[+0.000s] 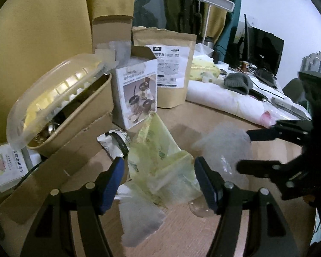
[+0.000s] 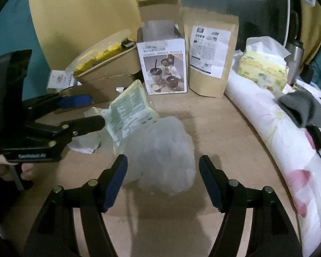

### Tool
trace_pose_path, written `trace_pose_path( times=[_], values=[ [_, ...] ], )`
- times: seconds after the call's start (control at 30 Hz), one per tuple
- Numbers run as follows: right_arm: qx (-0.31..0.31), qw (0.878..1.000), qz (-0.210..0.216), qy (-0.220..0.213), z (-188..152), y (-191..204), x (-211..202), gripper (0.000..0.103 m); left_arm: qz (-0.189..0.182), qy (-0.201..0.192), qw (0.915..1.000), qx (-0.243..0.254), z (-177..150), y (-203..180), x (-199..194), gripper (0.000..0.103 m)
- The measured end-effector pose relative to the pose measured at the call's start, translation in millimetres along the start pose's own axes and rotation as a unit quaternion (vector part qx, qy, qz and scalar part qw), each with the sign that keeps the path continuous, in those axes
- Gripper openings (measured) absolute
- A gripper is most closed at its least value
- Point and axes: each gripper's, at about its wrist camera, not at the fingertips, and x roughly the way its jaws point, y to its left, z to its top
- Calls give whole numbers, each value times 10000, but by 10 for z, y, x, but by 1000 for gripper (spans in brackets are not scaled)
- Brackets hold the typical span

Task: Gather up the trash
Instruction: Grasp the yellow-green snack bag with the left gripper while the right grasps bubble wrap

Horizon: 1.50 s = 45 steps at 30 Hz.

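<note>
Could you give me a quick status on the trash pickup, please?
Left tongs open around green wrapper, no grip yet. Right tongs open, crumpled clear plastic bag between them on the table. Wrapper leaning against bag; boxes behind.

My desk is matt, wood-grained laminate. On it lie a crumpled translucent plastic bag, a glossy green plastic wrapper, a matt kraft-paper pouch, and a grey knitted cloth.

My left wrist view sits low, looking right across the bench — close in. My right looks forward, nearer its middle. Both share the white box — and each other's tool.
</note>
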Motion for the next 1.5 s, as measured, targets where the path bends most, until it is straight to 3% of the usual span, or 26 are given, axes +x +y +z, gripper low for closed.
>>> trace_pose_path(
  times=[0.13, 0.2, 0.23, 0.27, 0.3, 0.43, 0.77, 0.8, 0.97, 1.5],
  values=[
    [-11, 10000, 79, 52, 10, 0, 136, 67, 4, 21, 9999, 127, -14, -15, 34, 68],
    [-32, 9999, 108, 47, 12, 5, 166, 67, -8, 59, 9998, 179, -19, -22, 63, 48],
    [-47, 9999, 126, 36, 12, 10, 180, 66, -9, 101, 9998, 183, -26, -20, 78, 44],
    [-88, 9999, 135, 34, 9, 21, 196, 62, 3, 120, 9997, 189, -27, -19, 97, 42],
    [-107, 9999, 123, 45, 7, 32, 205, 45, 15, 108, 9997, 207, -34, -23, 104, 37],
    [-134, 9998, 118, -18, 0, 36, 166, 25, 41, 123, 9995, 303, -47, -62, 117, 26],
    [-99, 9997, -54, -226, -75, 42, -220, 21, -4, -78, 9992, 397, -1, -206, -81, 18],
    [-96, 9996, -76, -240, -84, 42, -255, 21, -6, -105, 9991, 410, 5, -231, -115, 12],
    [-48, 9993, -180, -328, -183, 32, -498, 21, -16, -230, 9987, 465, 17, -350, -261, 8],
    [92, 9973, -409, -610, -562, -23, -1210, 21, -36, -563, 9953, 782, -29, -849, -780, 6]
  ],
)
